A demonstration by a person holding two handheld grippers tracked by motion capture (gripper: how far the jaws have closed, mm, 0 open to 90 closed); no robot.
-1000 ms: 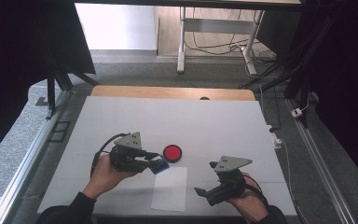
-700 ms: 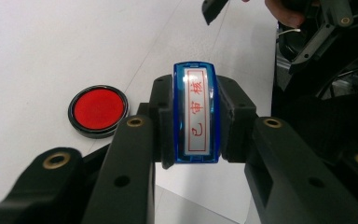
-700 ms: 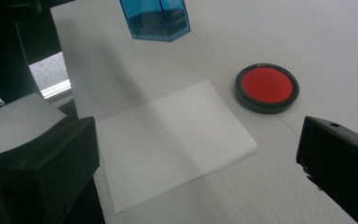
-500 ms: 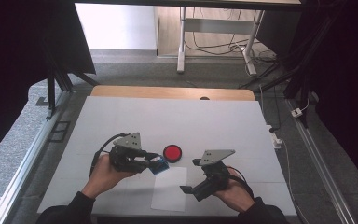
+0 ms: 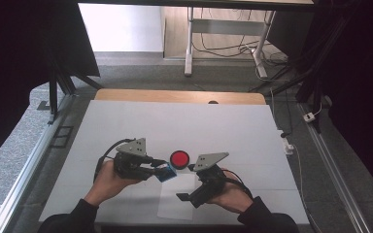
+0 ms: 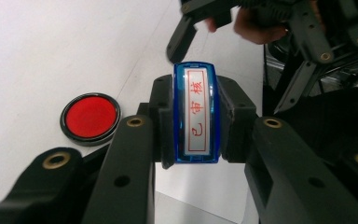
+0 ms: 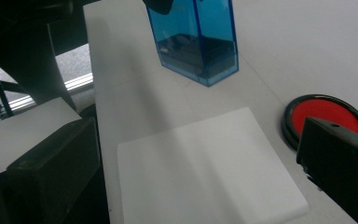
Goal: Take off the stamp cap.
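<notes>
The left tool (image 5: 156,168) is clenched on a blue self-inking stamp (image 6: 196,113), its two black jaws pressing the stamp's long sides. In the left gripper view the label face with red characters looks back at the camera and the stamp's long axis runs straight out along the jaws. In the high view the stamp (image 5: 165,172) sits at the tool's tip, just above the counter (image 5: 126,121) and just off the far-left corner of a white sheet of paper (image 5: 175,206). The right gripper view shows the stamp's body (image 7: 196,39) upright, with its base low over the counter just beyond the paper's (image 7: 205,168) far edge.

The right tool (image 5: 188,193) is released, jaws spread and holding nothing; it lies over the paper, pointing left and toward the person. A round red ink pad (image 5: 179,158) in a black rim rests on the counter just far of the paper, between the two tools and touching neither.

The move seems to turn on this: the paper lies near and to the right of the stamp, so the left hand (image 5: 108,179) is the one placed to bring it down, while the right tool is nearer the sheet and could steady it.

Compared with a second ago, the right tool has swung left from beyond the paper's right edge to over the sheet; the left tool and stamp have hardly shifted.
</notes>
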